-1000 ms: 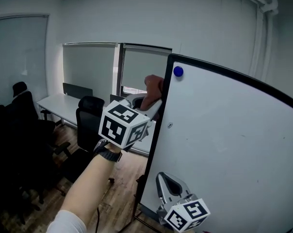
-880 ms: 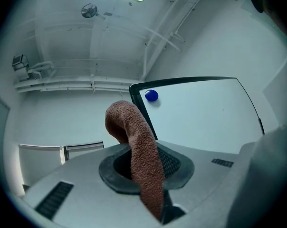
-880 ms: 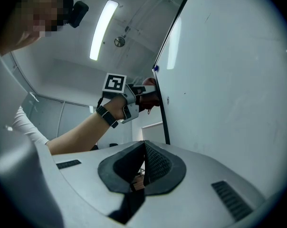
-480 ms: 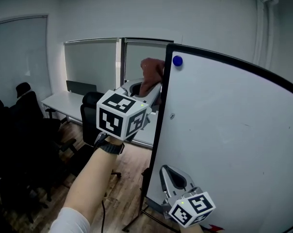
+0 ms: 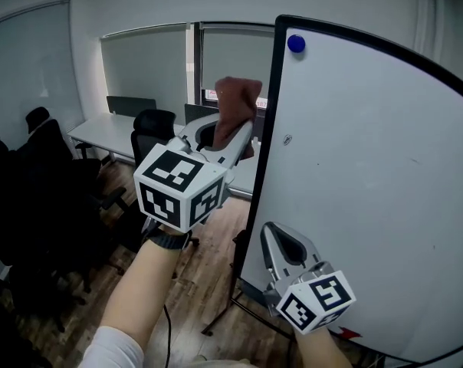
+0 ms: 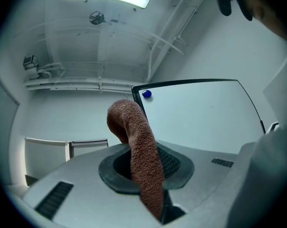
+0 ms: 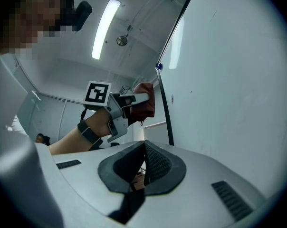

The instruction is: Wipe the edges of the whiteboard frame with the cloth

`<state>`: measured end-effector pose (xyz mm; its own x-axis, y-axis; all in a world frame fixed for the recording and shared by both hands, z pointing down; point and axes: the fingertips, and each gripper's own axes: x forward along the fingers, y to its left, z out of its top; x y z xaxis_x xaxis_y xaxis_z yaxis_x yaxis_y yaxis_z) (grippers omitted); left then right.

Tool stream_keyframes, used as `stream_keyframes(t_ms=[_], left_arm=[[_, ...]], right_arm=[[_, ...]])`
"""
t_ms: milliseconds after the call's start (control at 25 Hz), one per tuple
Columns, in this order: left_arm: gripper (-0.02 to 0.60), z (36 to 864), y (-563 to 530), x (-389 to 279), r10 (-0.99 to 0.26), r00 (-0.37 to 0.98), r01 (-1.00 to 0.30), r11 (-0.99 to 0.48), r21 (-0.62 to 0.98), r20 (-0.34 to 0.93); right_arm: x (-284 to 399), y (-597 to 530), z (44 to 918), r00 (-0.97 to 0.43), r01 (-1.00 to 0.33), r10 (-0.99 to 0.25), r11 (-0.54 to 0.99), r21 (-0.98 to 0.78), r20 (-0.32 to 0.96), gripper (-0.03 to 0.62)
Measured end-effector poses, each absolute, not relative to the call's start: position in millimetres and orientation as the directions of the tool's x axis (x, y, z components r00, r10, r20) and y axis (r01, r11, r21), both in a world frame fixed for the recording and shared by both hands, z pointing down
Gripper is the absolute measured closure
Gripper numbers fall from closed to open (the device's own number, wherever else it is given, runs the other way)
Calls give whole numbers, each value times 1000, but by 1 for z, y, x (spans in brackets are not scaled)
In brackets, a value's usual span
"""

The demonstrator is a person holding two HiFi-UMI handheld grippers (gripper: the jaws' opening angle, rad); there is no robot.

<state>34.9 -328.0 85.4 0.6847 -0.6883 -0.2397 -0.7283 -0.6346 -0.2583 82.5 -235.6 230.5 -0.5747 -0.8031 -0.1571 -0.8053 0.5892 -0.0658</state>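
Head view: my left gripper (image 5: 220,133) at frame centre, clamped on brown cloth (image 5: 238,106). Cloth sat just left of whiteboard frame (image 5: 270,136), along its black left edge, lower than blue magnet (image 5: 296,44); I could not confirm contact. Right gripper (image 5: 284,240) at lower centre, before board face.

Left gripper view: jaws pinched cloth, which arched up at centre.

Right gripper view: jaws together, nothing between them. Cloth at centre left, beside frame edge.

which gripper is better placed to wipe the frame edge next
Left gripper: it clamps the cloth close beside the whiteboard frame; the right gripper is shut, empty and lower down.
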Motion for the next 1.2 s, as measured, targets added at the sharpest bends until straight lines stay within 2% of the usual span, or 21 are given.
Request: stream_keyframes(t_ms=[720, 1000, 1200], left_arm=[[525, 260, -247, 24, -679, 723, -691, -710, -133, -129], [520, 330, -220, 13, -692, 716, -693, -720, 23, -90], [520, 348, -214, 9, -698, 711, -694, -716, 70, -86]], right_arm=[[74, -231, 288, -569, -819, -820, 572, -55, -55, 591], [69, -227, 335, -564, -821, -826, 560, -107, 6, 591], [64, -231, 350, -564, -822, -825, 557, -117, 35, 591]])
